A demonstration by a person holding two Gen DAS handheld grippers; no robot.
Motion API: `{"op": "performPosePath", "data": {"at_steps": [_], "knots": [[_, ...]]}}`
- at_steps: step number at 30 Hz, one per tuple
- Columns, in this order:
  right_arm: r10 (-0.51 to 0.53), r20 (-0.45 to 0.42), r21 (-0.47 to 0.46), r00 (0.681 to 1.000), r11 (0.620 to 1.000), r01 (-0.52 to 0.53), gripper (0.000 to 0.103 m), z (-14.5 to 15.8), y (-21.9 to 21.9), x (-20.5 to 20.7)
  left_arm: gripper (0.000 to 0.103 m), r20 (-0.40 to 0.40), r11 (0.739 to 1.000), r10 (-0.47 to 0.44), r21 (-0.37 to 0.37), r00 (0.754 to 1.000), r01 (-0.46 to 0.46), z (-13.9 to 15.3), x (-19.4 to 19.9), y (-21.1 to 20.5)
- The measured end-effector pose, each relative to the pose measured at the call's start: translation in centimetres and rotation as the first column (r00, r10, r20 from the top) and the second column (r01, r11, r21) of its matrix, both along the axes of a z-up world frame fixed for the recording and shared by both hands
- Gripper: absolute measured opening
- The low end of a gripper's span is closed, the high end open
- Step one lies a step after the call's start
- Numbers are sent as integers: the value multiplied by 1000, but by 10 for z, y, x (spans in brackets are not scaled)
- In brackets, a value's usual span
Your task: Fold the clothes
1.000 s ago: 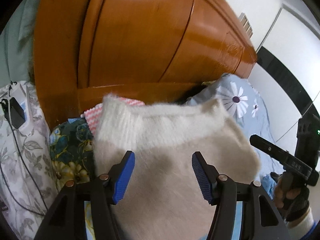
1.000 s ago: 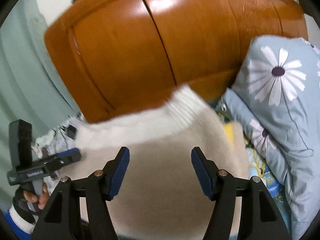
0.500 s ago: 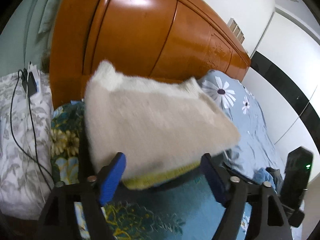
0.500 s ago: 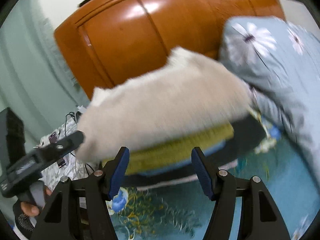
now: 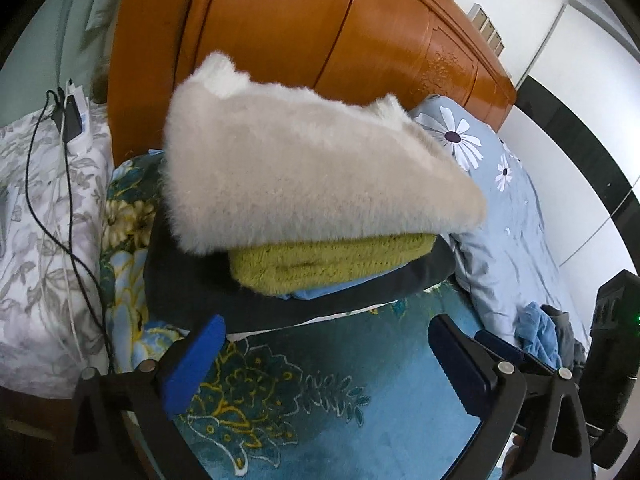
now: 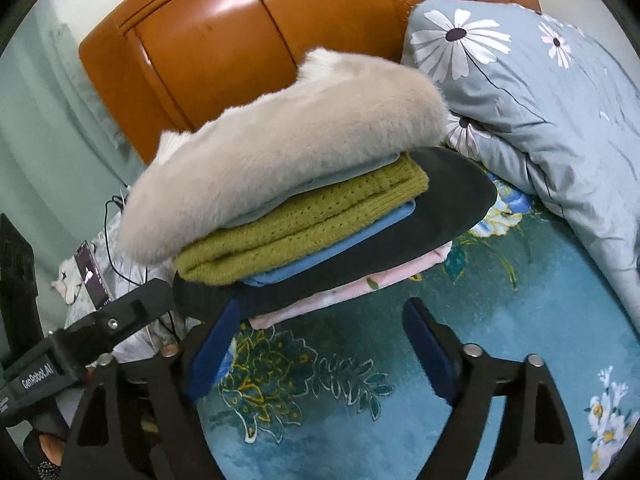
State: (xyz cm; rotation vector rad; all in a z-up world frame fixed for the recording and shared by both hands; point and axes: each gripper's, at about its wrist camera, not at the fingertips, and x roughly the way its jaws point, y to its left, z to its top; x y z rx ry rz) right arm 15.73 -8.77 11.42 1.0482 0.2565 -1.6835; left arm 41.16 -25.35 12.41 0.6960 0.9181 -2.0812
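While opening with nothing between: left gripper point(image 5: 324, 360), right gripper point(image 6: 316, 346). Folded cream fuzzy sweater point(image 5: 304, 168) atop clothes stack point(image 6: 320, 224) on bed point(image 5: 360, 420).

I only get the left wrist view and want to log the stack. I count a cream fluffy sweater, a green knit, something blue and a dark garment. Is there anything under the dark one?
Observer: Yes. A pink garment lies at the bottom, under the dark garment.
Operator: Is the right gripper holding any cloth?
Observer: No. The right gripper grips nothing, and its jaws are opening just in front of the pile.
Operator: Is anything between the sweater and the knit?
Observer: A thin pale layer shows under the cream sweater, on top of the green knit.
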Motion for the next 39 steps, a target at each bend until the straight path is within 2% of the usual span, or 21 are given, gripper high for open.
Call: {"op": "performPosePath", "data": {"at_steps": [3, 5, 11, 17, 29, 39], "knots": [[8, -25, 25, 1000, 1000, -8, 89, 3, -2, 3, 103, -8, 1000, 1, 6, 1000, -1, 1, 3, 2], [14, -55, 46, 998, 999, -12, 98, 5, -4, 5, 103, -20, 1000, -1, 8, 1000, 1, 1, 3, 2], [34, -118, 96, 992, 995, -23, 103, 10, -10, 10, 103, -62, 1000, -2, 19, 998, 4, -2, 9, 3], [52, -187, 135, 981, 991, -27, 103, 14, -17, 11, 103, -43, 1000, -3, -4, 999, 2, -1, 10, 1], [37, -215, 142, 976, 990, -6, 103, 21, -23, 0, 103, -46, 999, 24, -37, 999, -26, 0, 4, 2], [45, -210, 168, 977, 986, -9, 103, 15, -29, -4, 103, 6, 996, 53, -69, 999, -52, -3, 2, 1]]}}
